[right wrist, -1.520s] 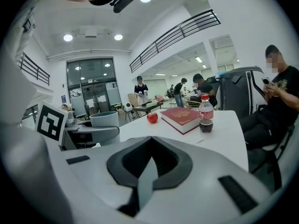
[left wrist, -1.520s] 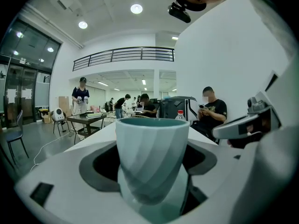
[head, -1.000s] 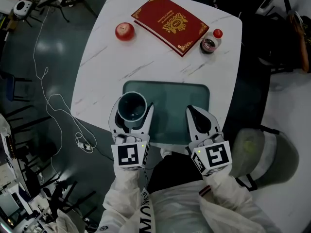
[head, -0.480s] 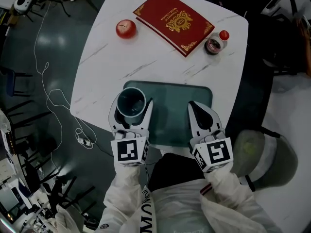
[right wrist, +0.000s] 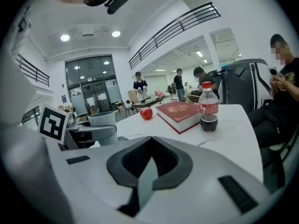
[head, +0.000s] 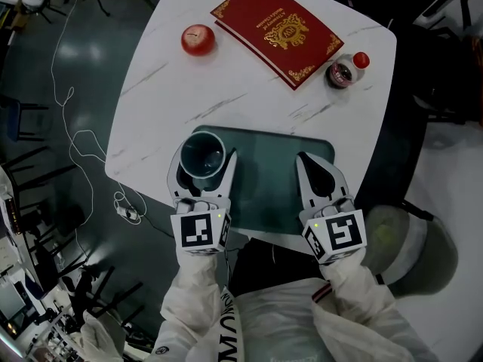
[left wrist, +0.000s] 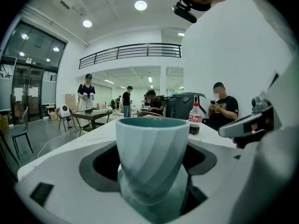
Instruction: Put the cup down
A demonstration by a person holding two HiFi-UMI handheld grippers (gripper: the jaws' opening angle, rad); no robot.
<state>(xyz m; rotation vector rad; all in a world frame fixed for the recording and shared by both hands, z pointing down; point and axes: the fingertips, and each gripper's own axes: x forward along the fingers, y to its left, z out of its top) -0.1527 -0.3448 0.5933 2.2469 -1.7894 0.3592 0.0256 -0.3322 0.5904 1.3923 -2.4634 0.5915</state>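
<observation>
1. The teal mat lies under both grippers' jaws.
2. The left gripper is clamped on the cup.
3. The right gripper, beside the left one, has its jaws together with nothing between them.
4. The cup stands upright between the left jaws.

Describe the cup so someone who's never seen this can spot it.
Start at the white marble-look table, then the dark teal mat at its near edge. At the mat's left end, the left gripper grips the cup. It is the only open-topped, pale teal, ridged vessel; the apple, red book and bottle sit at the far side.
</observation>
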